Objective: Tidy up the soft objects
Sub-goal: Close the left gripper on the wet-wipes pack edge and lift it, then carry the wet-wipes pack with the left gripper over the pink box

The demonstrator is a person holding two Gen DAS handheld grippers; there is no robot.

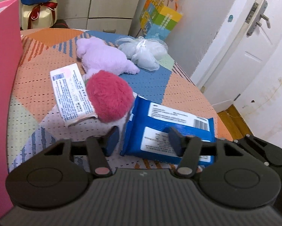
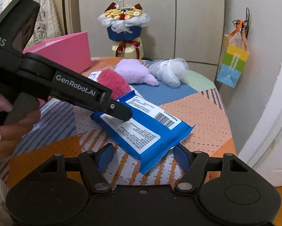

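Observation:
A blue wipes pack [image 1: 171, 126] [image 2: 148, 130] lies label up on the patterned tablecloth [image 1: 188, 98]. My left gripper [image 1: 143, 141] straddles its left end: one finger [image 1: 111, 141] stands just off the edge, the other rests over the label. The pads do not clamp it. In the right wrist view a left finger [image 2: 122, 111] lies on the pack's far end. My right gripper [image 2: 143, 157] is open around the pack's near end. Behind it lie a red fluffy plush [image 1: 109, 96], a white wipes pack [image 1: 71, 92], a lilac plush [image 1: 103, 56] and a white mesh pouf [image 1: 144, 51].
A pink box [image 1: 1, 75] [image 2: 65, 50] stands at the table's left side. A bouquet [image 2: 125, 28] sits behind the table by the cupboards. A coloured gift bag [image 2: 232, 64] hangs on the right wall. A person's hand [image 2: 9, 128] holds the left gripper's handle.

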